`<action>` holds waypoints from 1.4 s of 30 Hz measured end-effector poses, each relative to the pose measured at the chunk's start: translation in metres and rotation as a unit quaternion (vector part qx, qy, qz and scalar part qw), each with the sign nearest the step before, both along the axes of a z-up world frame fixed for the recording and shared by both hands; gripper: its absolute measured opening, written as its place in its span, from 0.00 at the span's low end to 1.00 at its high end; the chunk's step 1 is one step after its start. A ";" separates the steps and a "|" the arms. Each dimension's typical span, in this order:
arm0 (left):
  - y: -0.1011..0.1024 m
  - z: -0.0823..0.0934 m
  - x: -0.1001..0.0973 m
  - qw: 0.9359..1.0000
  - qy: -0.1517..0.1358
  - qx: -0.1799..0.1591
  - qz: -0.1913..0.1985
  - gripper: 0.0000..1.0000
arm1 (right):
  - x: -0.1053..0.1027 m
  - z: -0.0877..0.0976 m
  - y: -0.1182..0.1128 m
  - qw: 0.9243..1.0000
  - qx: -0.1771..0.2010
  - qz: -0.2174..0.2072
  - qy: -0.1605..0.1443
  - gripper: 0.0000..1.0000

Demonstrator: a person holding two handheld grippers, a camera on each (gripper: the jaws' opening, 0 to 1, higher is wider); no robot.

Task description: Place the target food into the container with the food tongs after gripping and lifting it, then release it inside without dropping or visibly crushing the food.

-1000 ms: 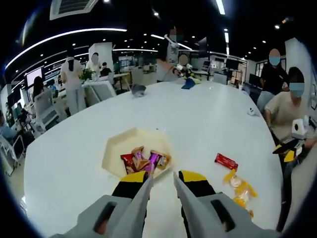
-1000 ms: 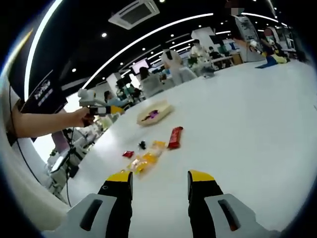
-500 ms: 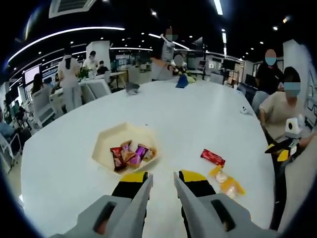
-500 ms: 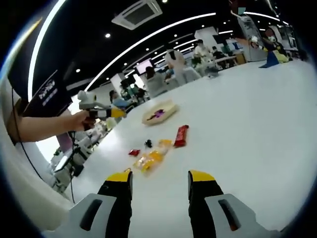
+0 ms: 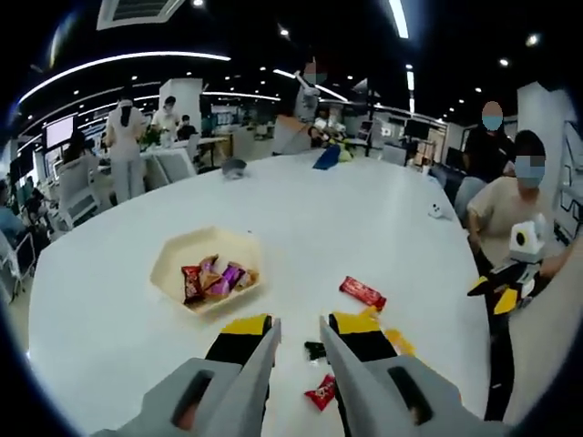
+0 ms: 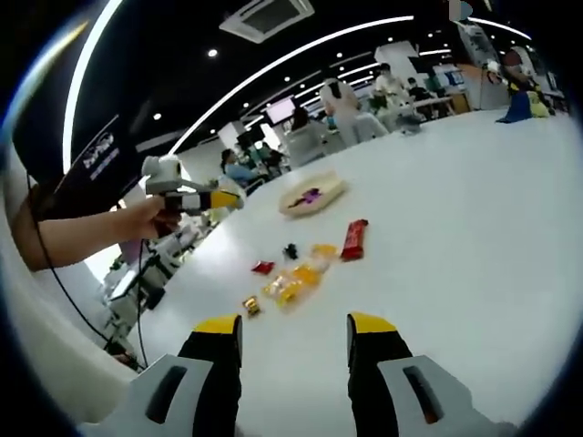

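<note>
Open-plan office w/ ceiling light strips, people standing and seated around; big white table [image 5: 383, 218] carrying everything.

Left gripper view: left gripper [image 5: 299, 330] low over table, jaws a little apart, nothing between them. Cream hexagonal tray [image 5: 173, 259] up-left of jaws, holding several wrapped snacks [image 5: 217, 279] in red, purple, orange. Red snack bar [image 5: 363, 292] flat on table, right of tray, well apart from it. Yellow packet [image 5: 396, 340] just behind right jaw, partly hidden. Small dark item [image 5: 314, 349] between the jaws' tips, on table. Small red wrapper [image 5: 321, 392] lower down between the jaws, also on table, not gripped. Right gripper seen at far right edge, yellow-tipped, held off table edge near a seated person [image 5: 510, 196].

Right gripper view: right gripper [image 6: 293, 332] above table, jaws wide apart, empty. Ahead: yellow packet [image 6: 296, 282] mid-table, red snack bar [image 6: 354, 238] just beyond it to the right, small dark item [image 6: 291, 250] and small red wrapper [image 6: 262, 268] to the left of those, a small gold-wrapped piece [image 6: 250, 305] nearest. Tray [image 6: 312, 194] farther back w/ snacks inside, apart from the loose items. Left gripper [image 6: 196, 196] visible at left, held in a hand [image 6: 146, 218], up off the table, jaws' state not readable from here.

No tongs identifiable.
</note>
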State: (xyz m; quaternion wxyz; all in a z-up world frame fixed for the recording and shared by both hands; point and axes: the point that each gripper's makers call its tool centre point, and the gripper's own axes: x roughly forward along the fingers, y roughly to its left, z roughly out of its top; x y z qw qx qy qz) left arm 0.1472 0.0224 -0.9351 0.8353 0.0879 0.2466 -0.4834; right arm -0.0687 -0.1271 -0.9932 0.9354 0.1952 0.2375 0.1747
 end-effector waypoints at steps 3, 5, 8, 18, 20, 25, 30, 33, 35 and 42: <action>0.003 0.005 -0.002 1.000 0.000 -0.011 0.010 0.23 | -0.002 0.001 0.001 1.000 0.000 0.003 -0.002 0.47; 0.004 0.005 -0.005 1.000 0.001 -0.010 0.010 0.23 | -0.004 0.001 0.001 1.000 -0.001 0.005 -0.002 0.47; 0.004 0.006 -0.010 1.000 -0.001 -0.011 0.007 0.23 | -0.004 0.002 0.003 1.000 -0.001 0.007 -0.004 0.47; 0.008 0.010 -0.025 1.000 -0.014 -0.010 0.007 0.23 | -0.001 0.006 0.020 0.999 -0.015 0.048 -0.010 0.47; 0.009 0.007 -0.029 1.000 -0.020 0.000 0.001 0.23 | -0.002 0.005 0.020 0.998 -0.017 0.052 -0.009 0.47; 0.005 -0.003 -0.038 1.000 -0.019 0.004 -0.006 0.24 | 0.000 0.005 0.013 0.999 -0.016 0.044 -0.009 0.47; -0.003 -0.016 -0.047 1.000 -0.008 0.004 -0.010 0.24 | -0.002 0.001 0.000 1.000 -0.011 0.025 -0.001 0.47; -0.006 -0.020 -0.050 1.000 -0.006 -0.004 -0.008 0.24 | 0.000 -0.002 -0.004 1.000 -0.006 0.019 0.003 0.47; -0.006 -0.022 -0.051 1.000 -0.006 -0.004 -0.007 0.24 | 0.001 -0.002 -0.003 1.000 -0.010 0.023 0.005 0.47; -0.006 -0.027 -0.054 1.000 -0.005 -0.007 -0.009 0.24 | 0.004 0.000 -0.009 0.999 -0.025 0.029 0.006 0.47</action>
